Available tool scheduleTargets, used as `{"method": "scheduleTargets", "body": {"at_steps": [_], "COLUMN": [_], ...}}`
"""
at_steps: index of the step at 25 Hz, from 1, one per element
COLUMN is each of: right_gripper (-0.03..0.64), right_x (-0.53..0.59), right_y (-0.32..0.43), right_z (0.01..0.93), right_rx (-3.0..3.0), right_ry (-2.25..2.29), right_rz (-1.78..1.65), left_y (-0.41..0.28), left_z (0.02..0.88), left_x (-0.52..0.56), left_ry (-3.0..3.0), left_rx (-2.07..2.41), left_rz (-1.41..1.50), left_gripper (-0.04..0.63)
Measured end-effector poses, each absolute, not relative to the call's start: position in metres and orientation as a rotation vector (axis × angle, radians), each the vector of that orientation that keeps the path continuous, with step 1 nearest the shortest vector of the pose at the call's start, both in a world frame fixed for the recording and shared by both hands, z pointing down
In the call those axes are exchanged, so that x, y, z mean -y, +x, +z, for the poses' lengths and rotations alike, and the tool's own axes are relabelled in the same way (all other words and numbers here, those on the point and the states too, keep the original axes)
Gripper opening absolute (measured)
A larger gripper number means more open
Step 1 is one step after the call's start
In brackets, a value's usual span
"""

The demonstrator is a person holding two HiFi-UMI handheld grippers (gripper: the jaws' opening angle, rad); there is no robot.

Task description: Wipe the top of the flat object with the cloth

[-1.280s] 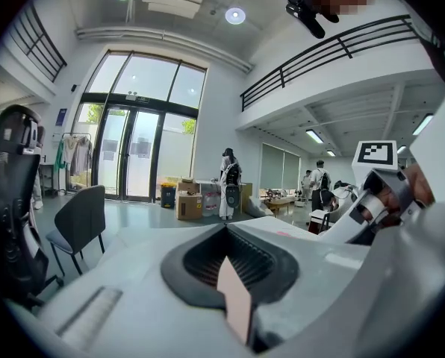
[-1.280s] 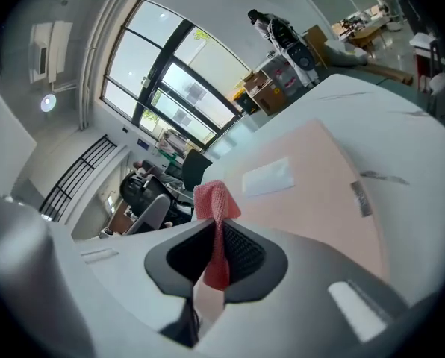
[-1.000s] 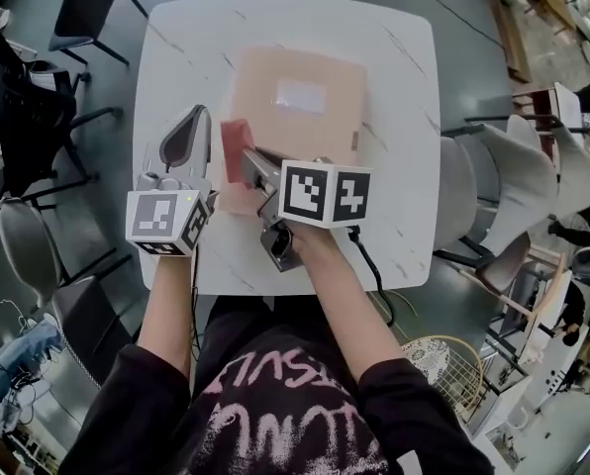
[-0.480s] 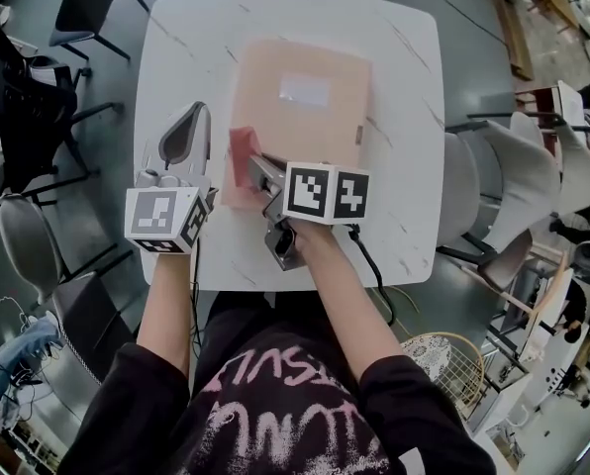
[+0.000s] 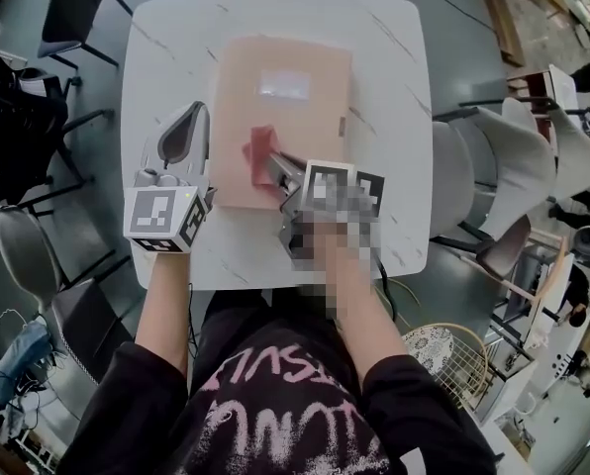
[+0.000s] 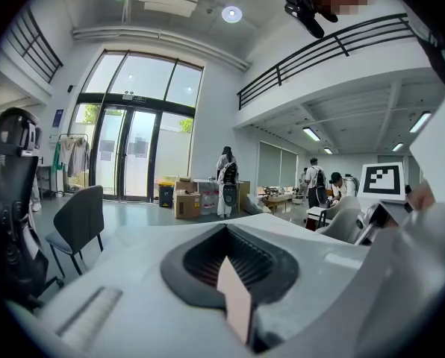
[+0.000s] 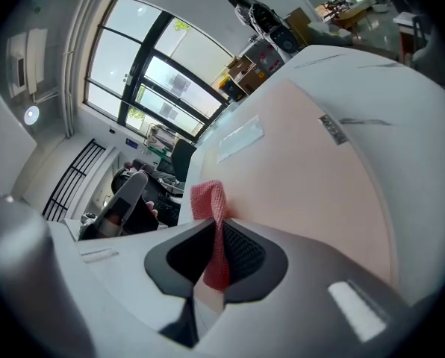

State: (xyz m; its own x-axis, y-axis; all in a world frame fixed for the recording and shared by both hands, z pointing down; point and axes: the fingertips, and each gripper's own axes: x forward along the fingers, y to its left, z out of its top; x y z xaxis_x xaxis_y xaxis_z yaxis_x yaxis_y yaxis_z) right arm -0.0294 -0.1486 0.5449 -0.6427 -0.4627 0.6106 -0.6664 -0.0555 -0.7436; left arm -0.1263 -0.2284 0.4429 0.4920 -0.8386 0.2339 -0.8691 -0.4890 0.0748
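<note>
A white table (image 5: 394,57) fills the middle of the head view. A flat pink folder (image 5: 300,127) lies on it, near the top of the frame. The folder has a white label (image 5: 283,83) on its far part.

The right gripper (image 5: 273,164) comes in from the lower middle. Its jaws are pinched tight on a small red cloth (image 5: 259,149). The cloth sits on the lower left part of the folder and touches its top. In the right gripper view, the red cloth (image 7: 210,203) sticks up from between the closed jaws, with the pink folder (image 7: 305,170) spread out behind it.

The left gripper (image 5: 181,132) rests on the table just left of the folder, near its left edge. In the left gripper view, its jaws are pressed together and hold nothing.

A dark chair (image 5: 72,3) stands at the upper left. White chairs (image 5: 493,166) stand at the right.
</note>
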Motion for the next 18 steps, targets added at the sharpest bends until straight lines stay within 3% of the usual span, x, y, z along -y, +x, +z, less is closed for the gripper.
{"method": "scheduleTargets", "body": {"at_steps": [18], "right_gripper": [0.049], "right_x": [0.132], "right_y": [0.071], "right_z": [0.547], "right_rx": [1.927], "right_ry": [1.481], "right_rz": [1.824], "left_y": [-0.085], "left_z": [0.437], "left_x": [0.222], "left_ry": [2.591], "left_rx": [1.408], "left_rz": [0.244], "left_gripper": [0.000]}}
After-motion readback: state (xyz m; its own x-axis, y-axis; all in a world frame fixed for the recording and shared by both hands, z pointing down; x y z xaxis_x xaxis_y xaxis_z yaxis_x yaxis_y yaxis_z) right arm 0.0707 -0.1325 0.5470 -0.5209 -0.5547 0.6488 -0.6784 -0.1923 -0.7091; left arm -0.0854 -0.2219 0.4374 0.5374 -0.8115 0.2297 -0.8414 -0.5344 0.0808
